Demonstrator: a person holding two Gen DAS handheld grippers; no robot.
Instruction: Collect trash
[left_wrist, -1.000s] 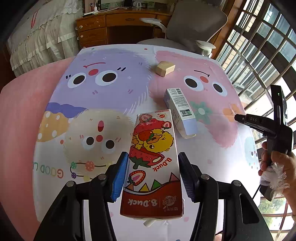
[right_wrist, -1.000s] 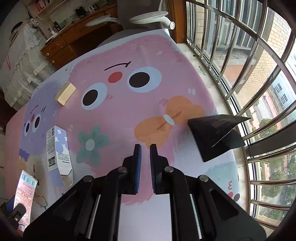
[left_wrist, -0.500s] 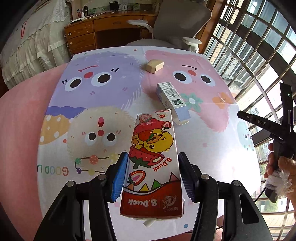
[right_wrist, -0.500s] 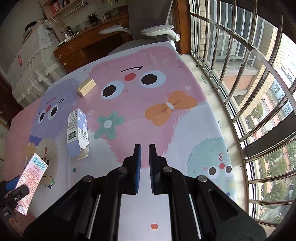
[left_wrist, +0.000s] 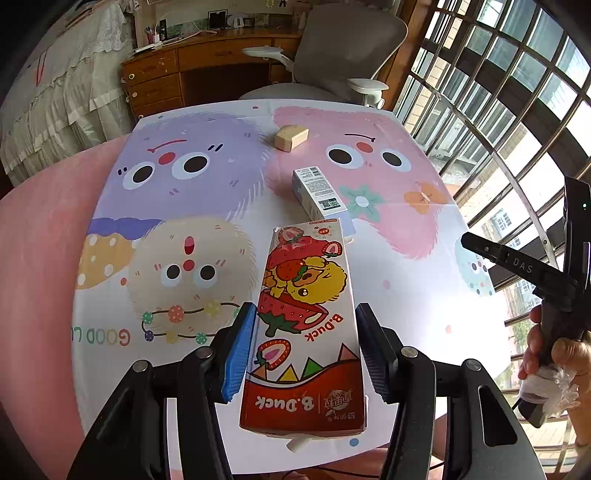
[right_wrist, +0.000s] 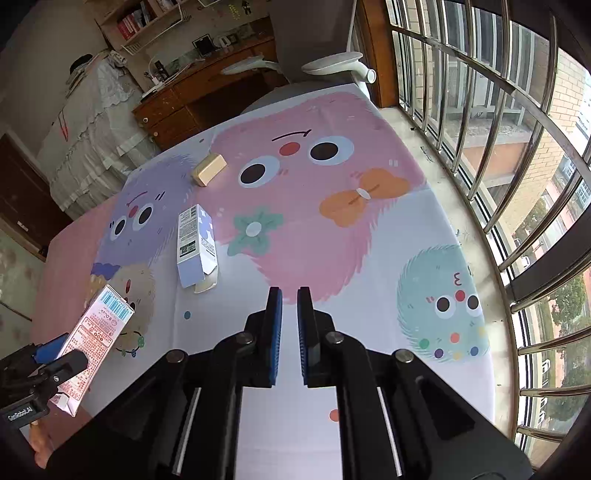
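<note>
Left gripper (left_wrist: 303, 347) clamped on milk carton (left_wrist: 306, 328), above the tablecloth (left_wrist: 221, 206); right gripper (right_wrist: 290, 325) nearly together, empty. Carton may slip: smooth sides.

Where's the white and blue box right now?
The white and blue box lies flat on the tablecloth, left of the right gripper, between the tan block and the held strawberry carton.

Left black plastic two-finger gripper (left_wrist: 303, 350): blue ribbed pads (left_wrist: 239, 354), silver round screws at the linkage joints; right black gripper (right_wrist: 290, 332) same build, blue pads, white "DAS" lettering on its side; clear plastic wrap around its handle.
</note>
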